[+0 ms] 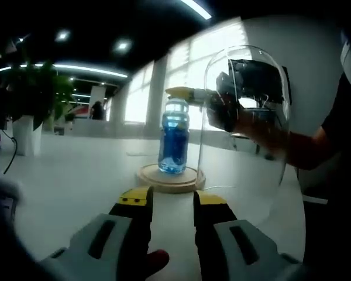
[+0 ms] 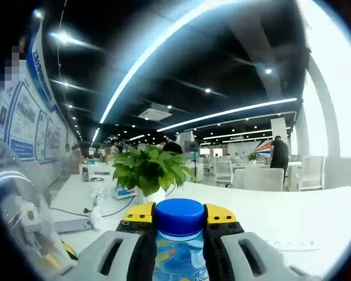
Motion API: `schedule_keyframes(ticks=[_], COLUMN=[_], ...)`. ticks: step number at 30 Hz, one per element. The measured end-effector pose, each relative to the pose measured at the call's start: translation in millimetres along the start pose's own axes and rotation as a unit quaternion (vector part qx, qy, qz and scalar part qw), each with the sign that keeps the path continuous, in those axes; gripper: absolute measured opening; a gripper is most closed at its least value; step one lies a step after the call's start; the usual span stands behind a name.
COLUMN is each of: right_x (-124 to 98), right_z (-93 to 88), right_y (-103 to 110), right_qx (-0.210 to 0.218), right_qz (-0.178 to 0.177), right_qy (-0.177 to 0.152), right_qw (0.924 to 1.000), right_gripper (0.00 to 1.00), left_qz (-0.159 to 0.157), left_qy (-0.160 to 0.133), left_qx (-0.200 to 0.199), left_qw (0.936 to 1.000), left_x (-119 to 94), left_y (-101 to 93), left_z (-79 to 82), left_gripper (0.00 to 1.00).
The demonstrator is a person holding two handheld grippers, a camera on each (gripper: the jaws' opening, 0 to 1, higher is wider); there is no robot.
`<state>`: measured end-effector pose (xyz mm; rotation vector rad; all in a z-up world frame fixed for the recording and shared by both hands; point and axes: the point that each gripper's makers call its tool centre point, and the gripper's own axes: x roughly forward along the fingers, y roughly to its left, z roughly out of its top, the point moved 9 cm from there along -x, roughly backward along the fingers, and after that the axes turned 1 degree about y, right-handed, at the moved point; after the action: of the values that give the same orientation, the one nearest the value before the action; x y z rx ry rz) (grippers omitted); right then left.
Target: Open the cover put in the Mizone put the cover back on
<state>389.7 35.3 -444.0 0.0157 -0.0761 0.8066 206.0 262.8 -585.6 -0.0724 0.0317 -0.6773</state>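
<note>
Status, judged from the layout: cover off, bottle on the base but not yet let go, cover not yet put back; two of three steps look done or nearly so. Item, Mizone bottle (image 1: pixel 174 140): clear plastic, bright blue drink inside, a pale label band near the top, blue screw cap (image 2: pixel 179 215); stands upright at the middle of the round wooden base (image 1: pixel 170 178), which lies on the white table (image 1: pixel 76 175) just beyond the left gripper. Item, glass cover (image 1: pixel 245 117): tall clear dome, rounded top, off the base and just right of it; whether it rests on the table or is held up cannot be told. Right gripper (image 2: pixel 179 218): yellow-tipped jaws closed narrow on the bottle's neck at either side of the cap; in the left gripper view it reaches in from the right, seen partly through the dome, its yellow tip at the bottle top. Left gripper (image 1: pixel 172 202): low and near, jaws a small gap apart with nothing between them, pointing at the base. Remaining: release the bottle, withdraw, lower the dome onto the base. Background: potted plant (image 2: pixel 149 170) and cables at the far side of the table.
</note>
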Motion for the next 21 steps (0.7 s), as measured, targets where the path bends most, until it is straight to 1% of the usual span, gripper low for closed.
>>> schedule_keyframes(ticks=[8, 15, 21], right_x=[-2.3, -1.6, -1.2], right_z=[-0.6, -2.0, -2.4], right_y=[1.3, -1.1, -2.3], right_qx=[-0.001, -0.005, -0.003], right_qz=[-0.001, -0.003, -0.005], right_qy=[-0.004, -0.013, -0.014], right_qw=[1.0000, 0.9999, 0.9999], right_gripper=[0.23, 0.23, 0.24], left_qz=[0.001, 0.001, 0.001], left_qy=[0.000, 0.000, 0.000], left_qx=[0.000, 0.001, 0.000], left_qw=[1.0000, 1.0000, 1.0000], left_x=[-0.1, -0.7, -0.6], left_y=[-1.0, -1.2, -0.3], left_z=[0.5, 0.7, 0.5], left_gripper=[0.21, 0.21, 0.21])
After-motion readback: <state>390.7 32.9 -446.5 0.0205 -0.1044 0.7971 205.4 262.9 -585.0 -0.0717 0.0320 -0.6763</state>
